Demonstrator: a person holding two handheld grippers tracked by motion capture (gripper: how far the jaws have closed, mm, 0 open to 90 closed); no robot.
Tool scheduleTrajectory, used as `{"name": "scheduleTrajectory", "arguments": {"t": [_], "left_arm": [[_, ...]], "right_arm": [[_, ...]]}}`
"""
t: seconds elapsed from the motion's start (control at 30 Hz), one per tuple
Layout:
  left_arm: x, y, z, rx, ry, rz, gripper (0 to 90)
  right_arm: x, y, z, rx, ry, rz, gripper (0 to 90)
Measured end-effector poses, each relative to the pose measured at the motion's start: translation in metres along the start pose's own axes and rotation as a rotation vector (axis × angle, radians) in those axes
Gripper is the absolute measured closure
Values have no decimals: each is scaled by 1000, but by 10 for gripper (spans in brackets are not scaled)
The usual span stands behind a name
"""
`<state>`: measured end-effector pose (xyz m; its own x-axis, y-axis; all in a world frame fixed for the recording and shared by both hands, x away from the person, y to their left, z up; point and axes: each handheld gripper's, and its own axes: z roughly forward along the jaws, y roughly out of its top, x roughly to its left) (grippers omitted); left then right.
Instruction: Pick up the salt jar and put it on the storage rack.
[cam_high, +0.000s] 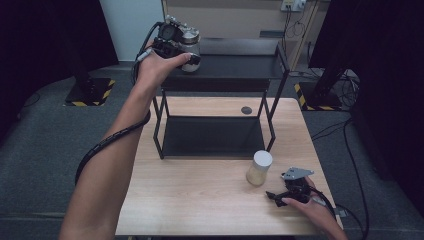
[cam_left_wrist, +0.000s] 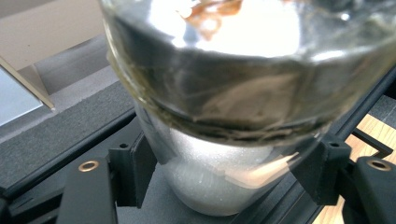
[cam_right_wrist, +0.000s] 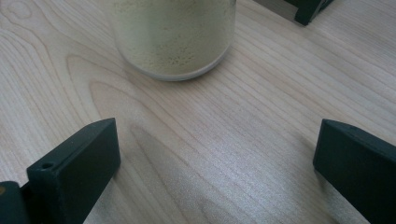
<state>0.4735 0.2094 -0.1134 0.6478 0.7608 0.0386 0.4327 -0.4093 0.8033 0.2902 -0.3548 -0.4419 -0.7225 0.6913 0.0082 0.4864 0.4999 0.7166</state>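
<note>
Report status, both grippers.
Left gripper shut on jar at the shelf top. Right gripper open, short of second jar. Nothing between.

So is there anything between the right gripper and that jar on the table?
Nothing visible: bare table lies between the open right gripper and the jar.

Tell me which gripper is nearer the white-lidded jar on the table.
Right. The right gripper sits just beside the white-lidded jar; the left gripper is up at the shelf's top.
</note>
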Motion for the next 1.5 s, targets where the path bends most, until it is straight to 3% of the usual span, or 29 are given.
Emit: {"name": "scheduleTrajectory", "arguments": {"t": [0.3,0.67,0.9,1.5], "left_arm": [[-2,3,7,23,2,8,297],[0,2,15,33,-5,-13,297],[0,2,19,24,-14,-29,297],[-1,1,21,15,-12,-25,295]], "right_arm": [[0,0,0,0,0,0,13],[0,0,0,0,0,-1,13],[0,0,0,-1,1,-1,13],[0,0,0,-1,1,-1,13]]}}
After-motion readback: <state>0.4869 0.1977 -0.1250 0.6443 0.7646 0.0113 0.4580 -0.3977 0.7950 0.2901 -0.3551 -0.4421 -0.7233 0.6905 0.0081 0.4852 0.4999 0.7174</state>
